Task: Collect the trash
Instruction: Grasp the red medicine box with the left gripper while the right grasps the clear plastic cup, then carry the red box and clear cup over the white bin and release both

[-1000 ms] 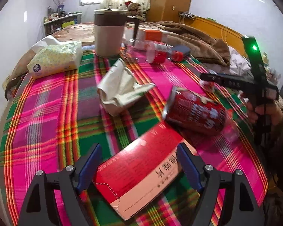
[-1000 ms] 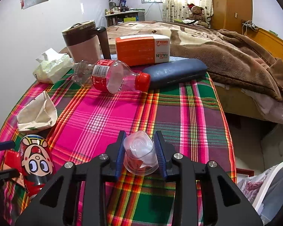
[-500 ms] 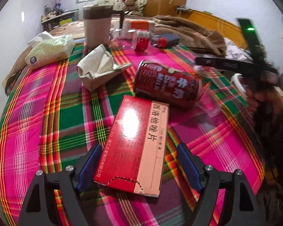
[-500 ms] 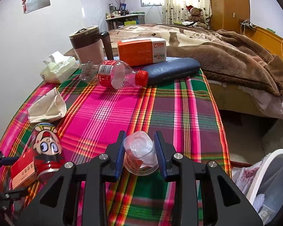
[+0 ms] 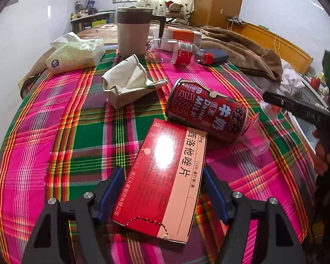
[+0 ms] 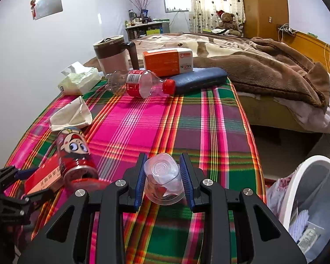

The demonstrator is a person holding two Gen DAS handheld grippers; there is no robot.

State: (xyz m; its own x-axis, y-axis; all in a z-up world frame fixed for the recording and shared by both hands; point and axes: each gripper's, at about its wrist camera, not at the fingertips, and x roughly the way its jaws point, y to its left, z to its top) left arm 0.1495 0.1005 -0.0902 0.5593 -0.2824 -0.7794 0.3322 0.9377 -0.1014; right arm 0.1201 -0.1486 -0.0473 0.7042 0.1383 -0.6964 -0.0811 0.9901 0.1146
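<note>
Right gripper point(image 6: 162, 177) over plaid tablecloth point(image 6: 209, 127)

We note the tabletop point(image 6: 220, 132) under a plaid cloth of pink, green and purple. At its far edge stands a tall beige jug with a brown lid and dark handle point(image 5: 133, 33). Beside the jug we see a soft pack of tissues in pale green wrap point(image 5: 76, 56), one sheet sticking up. A flat dark blue case point(image 6: 200, 79) lies near the far right corner, with an orange and white carton point(image 6: 168, 61) just behind it. Beyond the tabletop we log a bed with a brown fleece blanket point(image 6: 275, 70), a teddy bear in a red hat point(image 6: 227, 21) and heart-print curtains point(image 6: 213, 2).
</note>
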